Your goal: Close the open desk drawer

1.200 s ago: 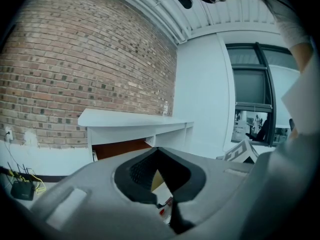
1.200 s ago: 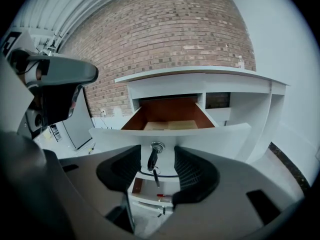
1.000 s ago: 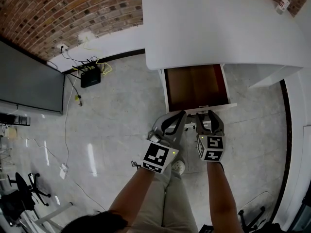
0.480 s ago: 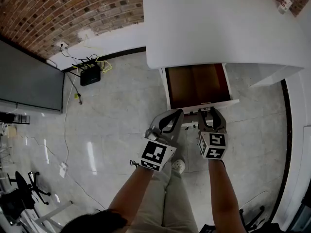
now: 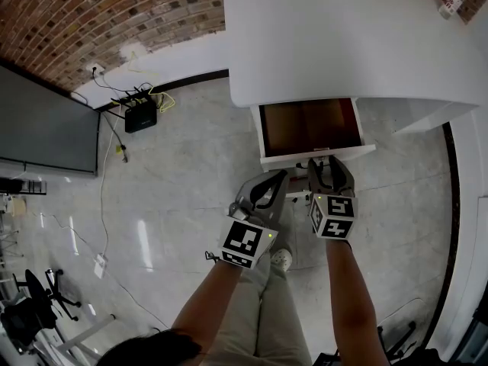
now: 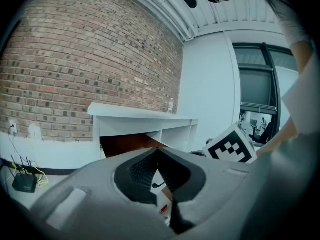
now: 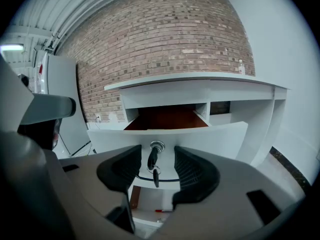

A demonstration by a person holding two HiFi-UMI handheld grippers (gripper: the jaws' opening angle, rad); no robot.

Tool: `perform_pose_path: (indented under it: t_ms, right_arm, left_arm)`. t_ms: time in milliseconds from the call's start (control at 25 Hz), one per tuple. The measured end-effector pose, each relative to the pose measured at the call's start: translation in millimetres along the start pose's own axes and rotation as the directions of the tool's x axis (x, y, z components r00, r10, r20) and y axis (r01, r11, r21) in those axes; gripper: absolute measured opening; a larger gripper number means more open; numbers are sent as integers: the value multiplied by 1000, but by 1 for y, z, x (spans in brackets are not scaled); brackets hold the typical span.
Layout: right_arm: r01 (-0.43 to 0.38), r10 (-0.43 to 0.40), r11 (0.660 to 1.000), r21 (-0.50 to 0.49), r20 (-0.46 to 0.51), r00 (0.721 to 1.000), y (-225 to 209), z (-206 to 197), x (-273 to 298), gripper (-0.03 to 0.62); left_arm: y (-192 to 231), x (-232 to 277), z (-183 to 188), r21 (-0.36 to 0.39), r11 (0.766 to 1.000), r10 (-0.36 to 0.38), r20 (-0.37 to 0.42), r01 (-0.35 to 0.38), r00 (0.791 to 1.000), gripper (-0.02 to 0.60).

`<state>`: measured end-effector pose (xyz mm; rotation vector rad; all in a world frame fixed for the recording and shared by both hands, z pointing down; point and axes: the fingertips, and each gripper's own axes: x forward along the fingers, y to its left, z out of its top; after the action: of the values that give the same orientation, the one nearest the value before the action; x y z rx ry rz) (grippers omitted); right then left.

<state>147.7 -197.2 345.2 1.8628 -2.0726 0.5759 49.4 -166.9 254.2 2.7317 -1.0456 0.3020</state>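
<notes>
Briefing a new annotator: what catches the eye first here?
The open drawer with its reddish-brown inside, sticking out of the white desk by the brick wall. Then the key in its front lock, between the open jaws of the right hand-held gripper.

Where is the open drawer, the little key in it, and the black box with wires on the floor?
drawer (image 7: pixel 210 133): right gripper view, on its white front panel.
key (image 7: pixel 151 159): right gripper view, on the dark part sticking out of the lock.
black box (image 5: pixel 141 118): head view, on its top, near the wall.
</notes>
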Motion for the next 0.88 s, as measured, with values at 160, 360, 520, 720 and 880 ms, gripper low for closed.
perform_pose_path:
  t_ms: [160, 360, 520, 720, 880]
  right_arm:
    - [17, -17, 1000, 11, 7, 1000, -2, 6, 8, 212]
    - [18, -18, 1000, 10, 20, 1000, -2, 5, 10, 212]
    - [21, -22, 1000, 12, 15, 1000, -1, 14, 23, 212]
    - [28, -28, 999, 16, 19, 999, -3, 26, 44, 212]
    - [31, -32, 999, 17, 22, 999, -6, 31, 57, 212]
  left_arm:
    - [10, 0, -1, -1, 1000, 2, -4, -2, 1000, 4]
    - [25, 5, -5, -6, 1000, 9, -12, -9, 1000, 4]
    - [33, 12, -4, -13, 1000, 10, -14, -11, 1000, 5]
    - [40, 20, -7, -18, 1000, 7, -21, -7, 1000, 4]
    - [48, 25, -9, -21, 1000, 5, -26, -6, 1000, 5]
